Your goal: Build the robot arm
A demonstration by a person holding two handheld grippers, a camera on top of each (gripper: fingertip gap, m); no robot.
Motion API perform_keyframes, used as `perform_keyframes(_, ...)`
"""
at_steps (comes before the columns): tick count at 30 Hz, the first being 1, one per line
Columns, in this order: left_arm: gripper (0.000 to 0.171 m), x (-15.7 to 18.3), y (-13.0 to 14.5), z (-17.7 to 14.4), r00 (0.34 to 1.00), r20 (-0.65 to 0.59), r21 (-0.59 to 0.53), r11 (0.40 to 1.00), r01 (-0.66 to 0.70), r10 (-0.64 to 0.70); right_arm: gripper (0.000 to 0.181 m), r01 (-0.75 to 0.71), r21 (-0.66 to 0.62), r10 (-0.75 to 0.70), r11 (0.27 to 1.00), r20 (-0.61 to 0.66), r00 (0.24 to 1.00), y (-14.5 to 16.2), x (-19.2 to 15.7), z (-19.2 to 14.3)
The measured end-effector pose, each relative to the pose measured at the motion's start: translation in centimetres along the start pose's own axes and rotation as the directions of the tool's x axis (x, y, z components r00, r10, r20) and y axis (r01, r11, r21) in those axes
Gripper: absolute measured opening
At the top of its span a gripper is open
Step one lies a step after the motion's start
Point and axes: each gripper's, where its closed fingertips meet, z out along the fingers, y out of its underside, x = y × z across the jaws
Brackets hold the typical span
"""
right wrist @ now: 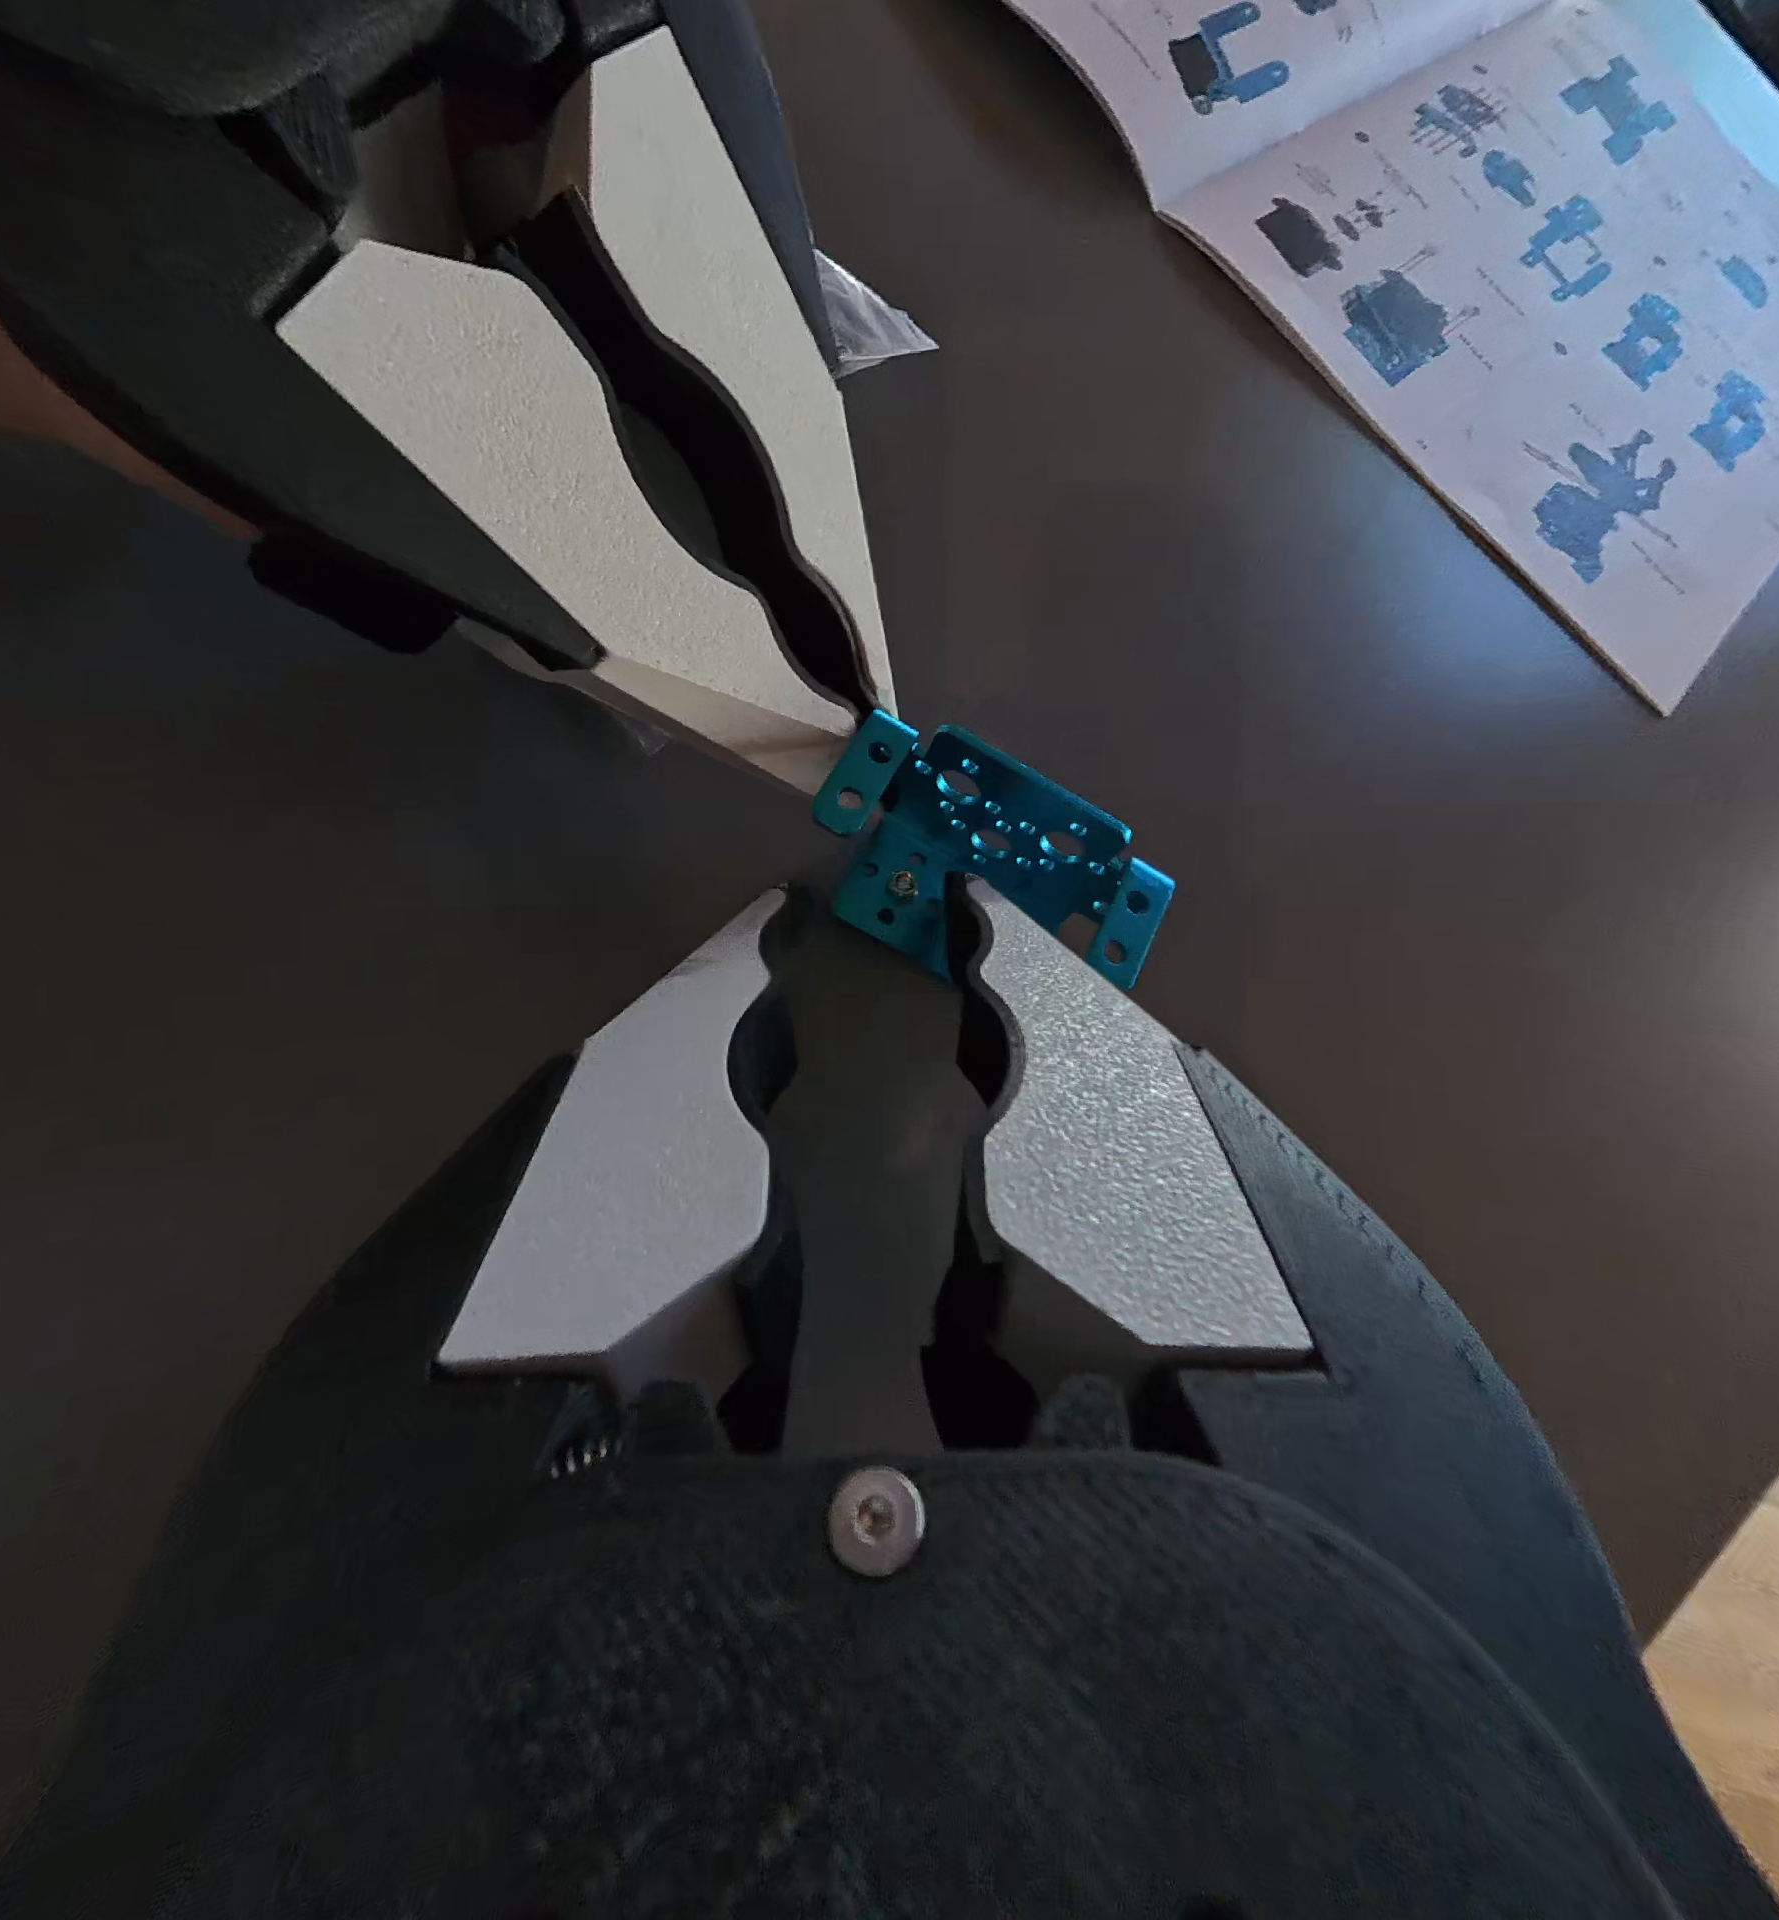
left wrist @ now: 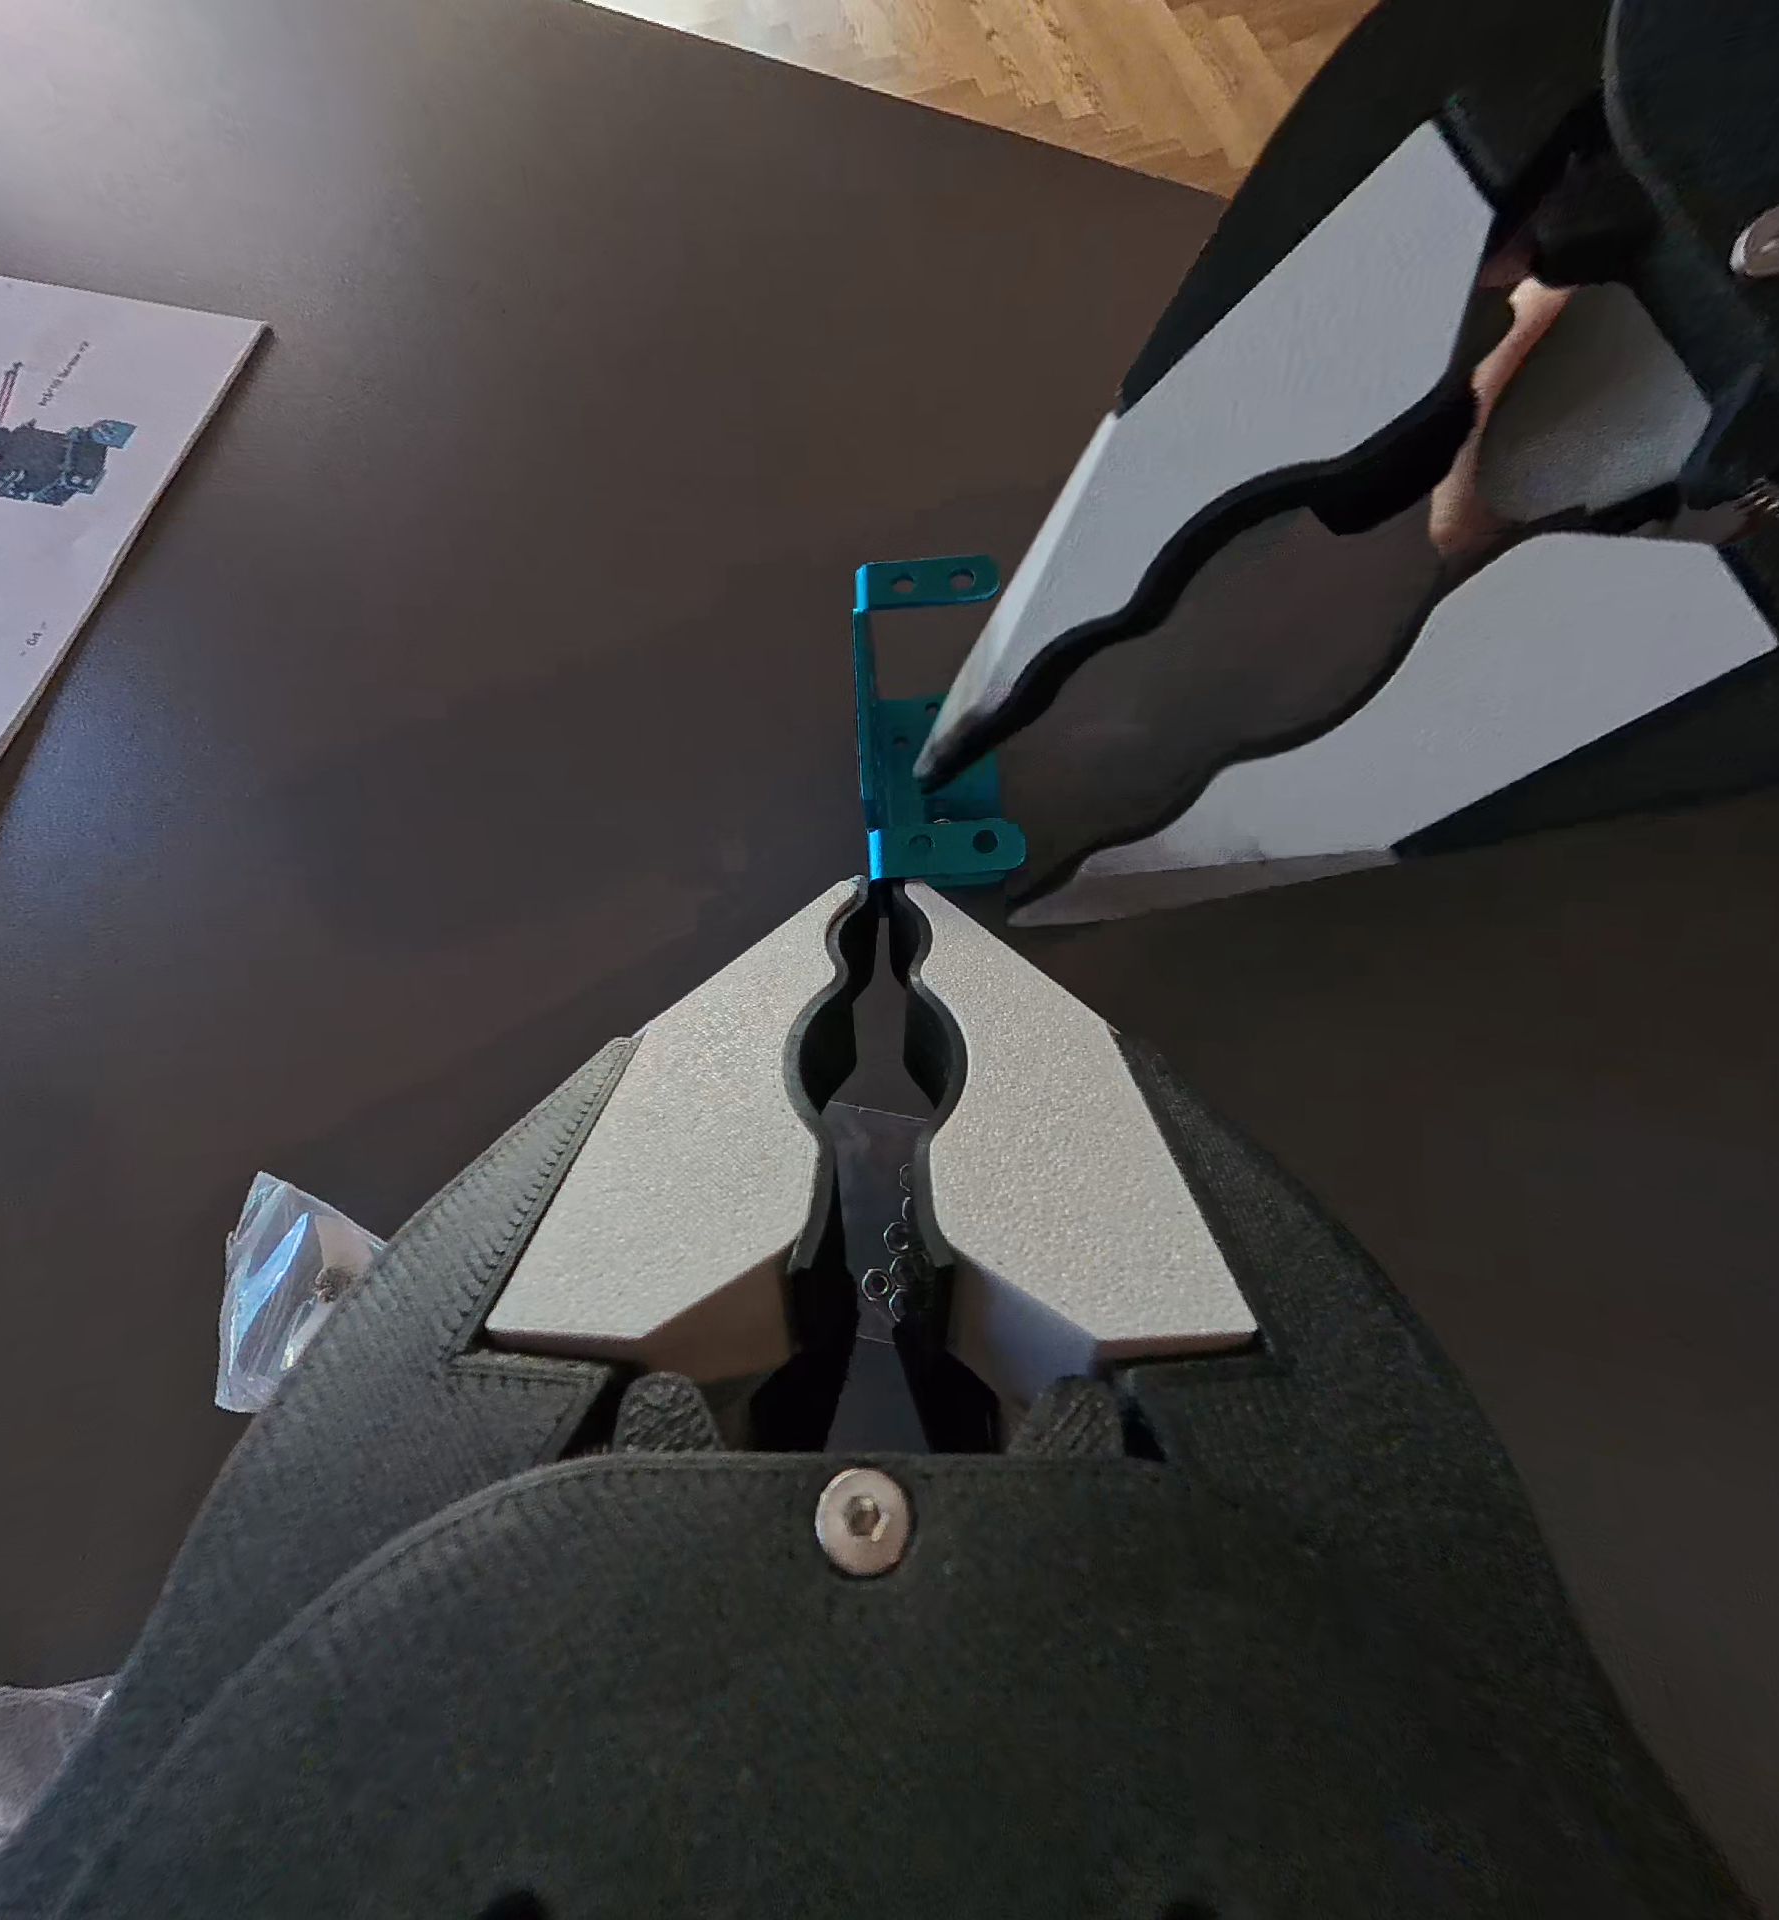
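Observation:
A blue metal bracket point(left wrist: 890, 717) with many holes is held just above the dark table point(left wrist: 552, 520). My left gripper point(left wrist: 880, 888) is shut on the edge of its near flange. In the right wrist view the bracket point(right wrist: 1010, 831) shows a small nut on a lower tab, and the left gripper point(right wrist: 867, 719) pinches the flange from the upper left. My right gripper point(right wrist: 874, 899) is open, with the tab between its fingers. Its right finger point(right wrist: 1072, 1039) lies against the bracket. In the left wrist view the right gripper point(left wrist: 973, 840) comes in from the upper right.
An open instruction booklet point(right wrist: 1487, 312) lies on the table and also shows in the left wrist view point(left wrist: 54, 520). Clear plastic bags point(left wrist: 272, 1299) of small parts lie beside and under my left gripper. The table edge and wooden floor point(right wrist: 1758, 1662) are near. Less than 4 cm separates the two grippers' tips.

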Motion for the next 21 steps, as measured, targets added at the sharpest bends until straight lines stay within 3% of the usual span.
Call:
perform_keyframes(5, 0.001, 0.08, -0.02, 0.01, 1.000, 0.002, 0.000, 1.000, -0.007, 0.007, 0.018, 0.042, -0.012, -0.042, 0.999, 0.000, 0.999, 0.16, -0.10, 0.34)
perform_keyframes(21, 0.001, 0.43, -0.14, 0.05, 1.000, 0.002, -0.001, 1.000, -0.011, 0.011, 0.016, -0.109, 0.014, 0.110, 0.994, -0.141, 0.984, 0.34, -0.09, -0.02)
